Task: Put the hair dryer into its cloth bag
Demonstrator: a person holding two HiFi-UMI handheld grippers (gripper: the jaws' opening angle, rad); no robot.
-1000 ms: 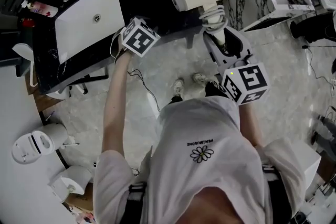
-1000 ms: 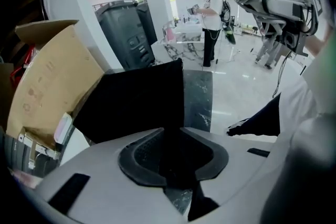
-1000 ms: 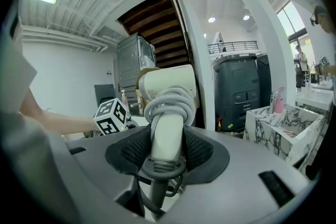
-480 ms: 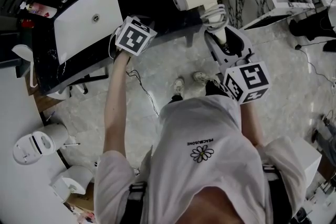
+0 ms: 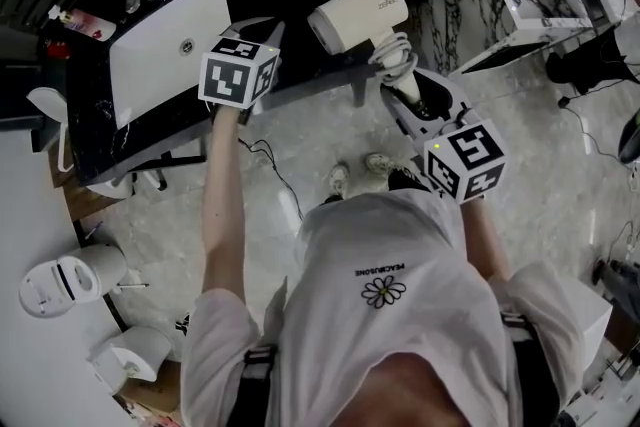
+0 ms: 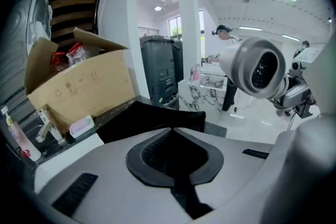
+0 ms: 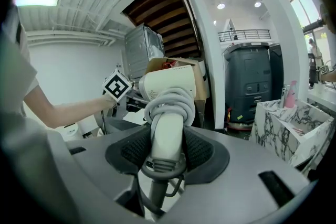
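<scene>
Black table, white laptop, black cloth bag, pink box, bottles

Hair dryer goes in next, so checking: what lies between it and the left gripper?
The black cloth bag, pinched in the left gripper, lies before the hair dryer; the left gripper view shows it.

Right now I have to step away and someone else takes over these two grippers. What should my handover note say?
Left gripper: jaws shut, apparently pinching the near edge of the black cloth bag.
Right gripper: clamped on the handle of the cream-white plastic hair dryer. Its cord is coiled round the handle, and the dryer is held up in the air to the right of the bag.
Done: both things are gripped.
Left to do: get the bag's mouth open and slide the dryer in. The dryer is wholly outside the bag now.
</scene>
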